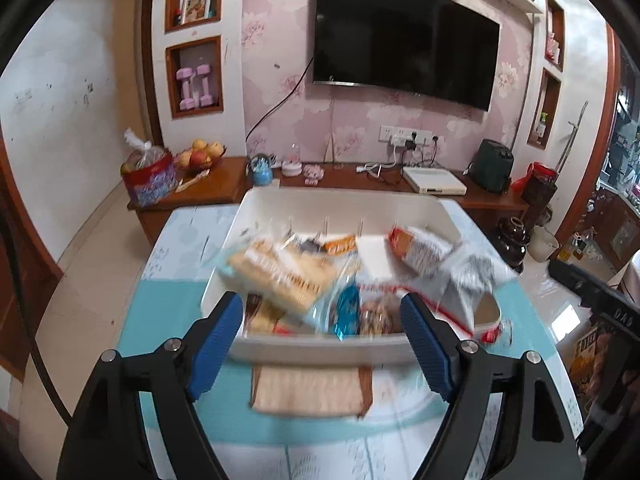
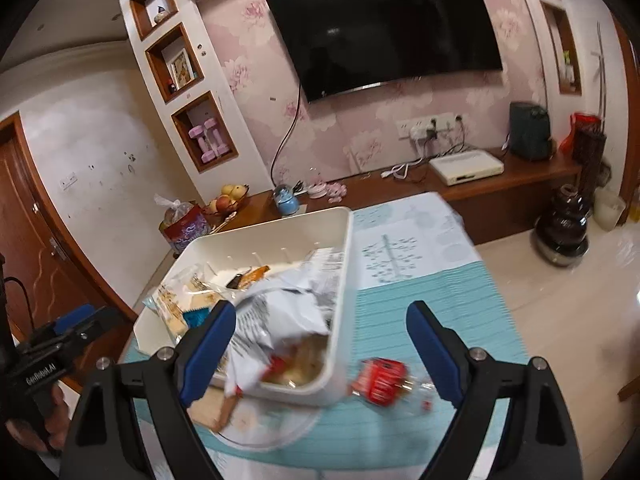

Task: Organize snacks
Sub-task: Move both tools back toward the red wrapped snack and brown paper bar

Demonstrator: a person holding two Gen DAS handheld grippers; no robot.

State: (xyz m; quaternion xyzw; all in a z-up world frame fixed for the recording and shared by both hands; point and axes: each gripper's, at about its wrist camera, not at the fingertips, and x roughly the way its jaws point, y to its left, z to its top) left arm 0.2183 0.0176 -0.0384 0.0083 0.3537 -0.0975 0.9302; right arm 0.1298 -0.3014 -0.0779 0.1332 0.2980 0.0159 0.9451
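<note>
Two packets are lying outside the white bin (image 1: 320,354): a tan wafer pack (image 1: 310,390) at its near wall, long axis running along that wall, and a red-ended clear wrapper (image 2: 382,380) by its near right corner on the surface (image 2: 424,300); both are looking light, crinkly and slippery, so I am judging a pinch across the short width best; my left fingers (image 1: 322,340) and right fingers (image 2: 320,348) are standing wide apart, gripping nothing.

A home living room: wall-mounted television (image 1: 404,36) (floral wallpaper behind), fruit bowl (image 1: 200,156).

White bin (image 1: 320,350) holding yellow, blue and silver-grey snack packets (image 1: 288,276); red packet (image 2: 380,380) on teal-and-white patterned tablecloth (image 2: 420,300); pink floral wallpaper (image 1: 280,40).
</note>
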